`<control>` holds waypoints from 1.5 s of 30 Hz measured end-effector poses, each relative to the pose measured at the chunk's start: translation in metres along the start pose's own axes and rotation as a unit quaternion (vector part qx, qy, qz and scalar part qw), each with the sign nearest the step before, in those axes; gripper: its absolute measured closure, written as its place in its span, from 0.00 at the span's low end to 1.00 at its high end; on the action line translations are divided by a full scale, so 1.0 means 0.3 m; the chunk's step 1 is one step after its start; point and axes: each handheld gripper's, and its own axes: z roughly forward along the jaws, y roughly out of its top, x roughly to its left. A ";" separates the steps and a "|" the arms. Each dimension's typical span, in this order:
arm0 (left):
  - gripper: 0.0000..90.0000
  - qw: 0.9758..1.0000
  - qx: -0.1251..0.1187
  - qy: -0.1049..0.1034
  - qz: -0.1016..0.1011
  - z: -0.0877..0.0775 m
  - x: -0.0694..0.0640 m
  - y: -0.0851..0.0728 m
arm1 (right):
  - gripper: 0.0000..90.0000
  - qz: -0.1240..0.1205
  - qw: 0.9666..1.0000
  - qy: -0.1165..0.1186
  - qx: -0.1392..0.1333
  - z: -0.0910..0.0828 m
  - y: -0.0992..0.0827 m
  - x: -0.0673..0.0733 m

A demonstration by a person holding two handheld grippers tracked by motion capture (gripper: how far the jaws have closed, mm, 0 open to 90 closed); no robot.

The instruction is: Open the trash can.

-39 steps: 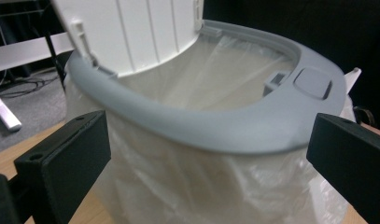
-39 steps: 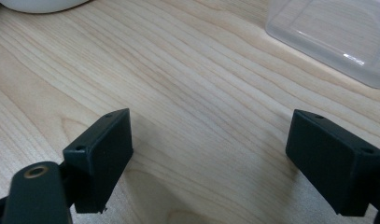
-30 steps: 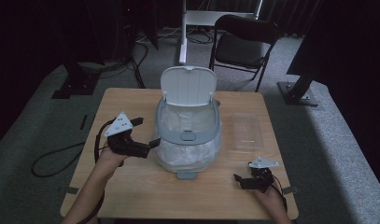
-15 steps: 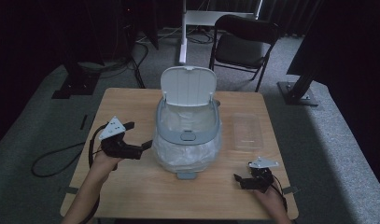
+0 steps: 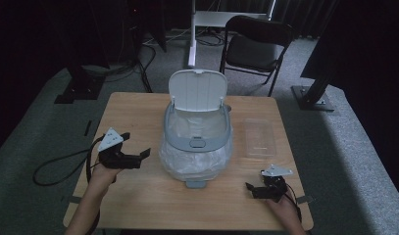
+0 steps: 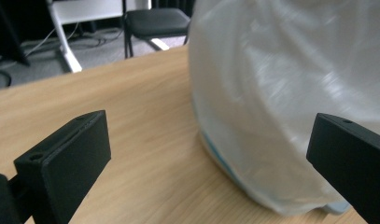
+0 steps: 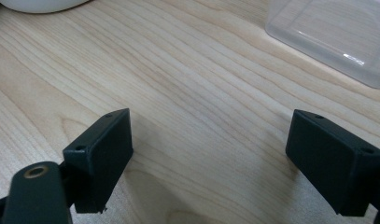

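Observation:
A grey bin (image 5: 197,141) with its white lid (image 5: 197,89) raised stands mid-table, lined with a clear plastic bag (image 5: 196,164) that drapes over its sides. My left gripper (image 5: 140,156) hovers open just left of the bin, jaws pointing at it. In the left gripper view the bag (image 6: 290,93) bulges close ahead between the wide-apart jaws. My right gripper (image 5: 251,187) rests open near the table's front right corner. Its own view has bare wood between the jaws and a clear plastic tray (image 7: 337,28) at upper right.
A clear plastic tray (image 5: 260,137) lies right of the bin on the wooden table (image 5: 138,112). Behind the table stand a black folding chair (image 5: 256,46) and a white stand (image 5: 192,34). A cable (image 5: 60,164) trails off the table's left edge.
My left gripper has drawn back leftward and toward the front, away from the bin's side. The right gripper has stayed put.

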 end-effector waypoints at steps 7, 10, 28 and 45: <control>0.01 1.000 0.003 0.017 -0.011 -0.003 0.032 -0.045 | 0.16 0.000 1.000 0.000 0.000 0.000 0.000 0.000; 0.01 1.000 0.004 0.026 -0.016 -0.004 0.045 -0.063 | 0.16 0.000 1.000 -0.001 0.000 0.000 0.000 0.000; 0.01 0.993 0.046 0.102 -0.045 0.003 0.122 -0.193 | 0.16 0.002 1.000 -0.002 0.000 0.000 0.000 0.000; 0.01 0.979 0.090 0.171 -0.063 0.039 0.183 -0.320 | 0.16 0.004 1.000 -0.004 0.000 0.000 0.000 -0.001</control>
